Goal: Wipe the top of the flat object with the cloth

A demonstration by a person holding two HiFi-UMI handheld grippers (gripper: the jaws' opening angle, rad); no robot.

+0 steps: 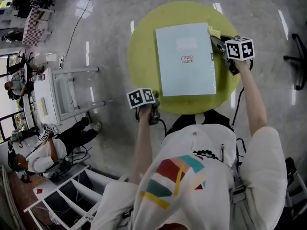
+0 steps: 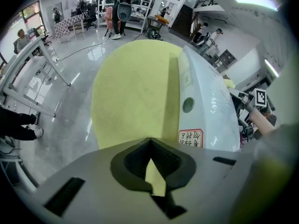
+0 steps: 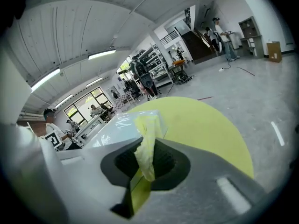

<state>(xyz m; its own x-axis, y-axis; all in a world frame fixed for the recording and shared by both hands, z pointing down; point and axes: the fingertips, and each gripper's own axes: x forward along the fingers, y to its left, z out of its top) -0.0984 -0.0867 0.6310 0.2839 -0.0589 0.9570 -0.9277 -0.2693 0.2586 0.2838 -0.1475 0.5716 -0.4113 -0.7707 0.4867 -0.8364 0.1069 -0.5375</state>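
A pale blue flat folder (image 1: pixel 184 61) with a small red label lies on the round yellow-green table (image 1: pixel 144 56). At the folder's far right corner my right gripper (image 1: pixel 215 39) is shut on a yellow cloth (image 1: pixel 214 31). In the right gripper view the cloth (image 3: pixel 147 141) hangs pinched between the jaws (image 3: pixel 145 164), with the folder (image 3: pixel 114 127) just beyond. My left gripper (image 1: pixel 153 111) hovers at the table's near edge, by the folder's near left corner. It is shut with nothing in it (image 2: pixel 152 171). The folder's spine (image 2: pixel 205 111) runs along its right.
A white metal rack (image 1: pixel 62 95) stands on the glossy floor left of the table. A person (image 1: pixel 53 150) crouches further left, near white shelves (image 1: pixel 72 195). A black chair base (image 1: pixel 297 56) stands at the right. A cable runs across the floor at the far left.
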